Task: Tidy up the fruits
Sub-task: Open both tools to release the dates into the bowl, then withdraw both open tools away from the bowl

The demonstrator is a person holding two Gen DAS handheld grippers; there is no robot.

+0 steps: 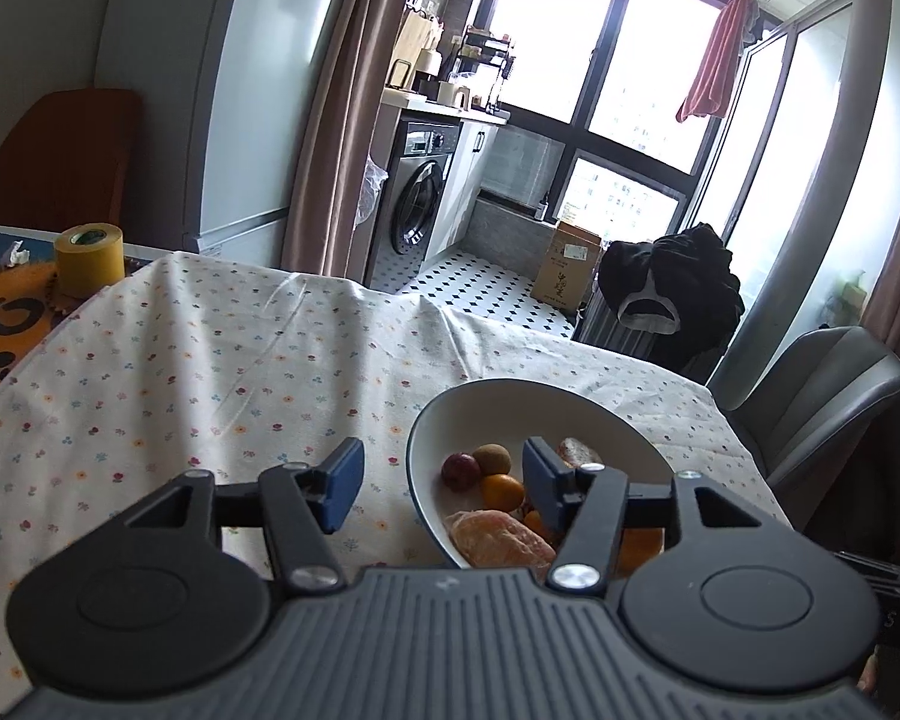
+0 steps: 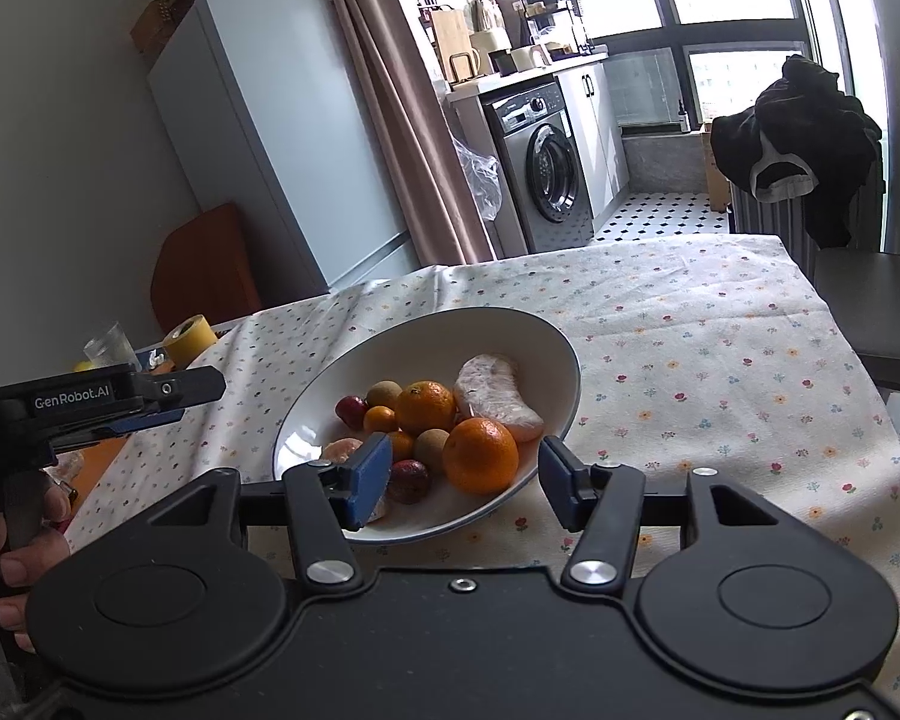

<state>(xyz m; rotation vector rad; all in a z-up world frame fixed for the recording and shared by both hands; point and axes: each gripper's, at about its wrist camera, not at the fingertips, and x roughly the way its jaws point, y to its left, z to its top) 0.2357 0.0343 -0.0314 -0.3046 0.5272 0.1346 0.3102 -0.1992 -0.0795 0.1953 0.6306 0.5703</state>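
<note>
Bowl: a wide white bowl (image 2: 555,354) sits on the flowered cloth of the worktop (image 2: 720,360), close in front of both tools; ceramic by the look of it, so probably heavy and chippable
Contents: a large orange (image 2: 480,455) at the near side, a second orange (image 2: 425,407) behind it, small mandarins (image 2: 380,419), two brown round fruits, maybe kiwis or longans (image 2: 385,392), dark red fruits (image 2: 350,410), a peeled segment piece (image 2: 343,450), and a pale wrapped piece (image 2: 493,397) leaning on the far wall
Handling: I'd judge the oranges firm and round, likely to roll between flat pads, so take one across its widest part; the small dark fruits look soft and easily bruised; the wrapped piece looks slippery
Right gripper (image 2: 463,480): fingers spread wide, empty, framing the large orange from above the near rim
Left gripper (image 1: 444,483): fingers wide apart, holding nothing, one blue pad (image 1: 343,483) over the cloth, the other over the bowl
Elsewhere: yellow tape roll (image 1: 89,261) and a glass (image 2: 109,343) at the far end, well apart from the bowl; no fruit on the cloth
</note>
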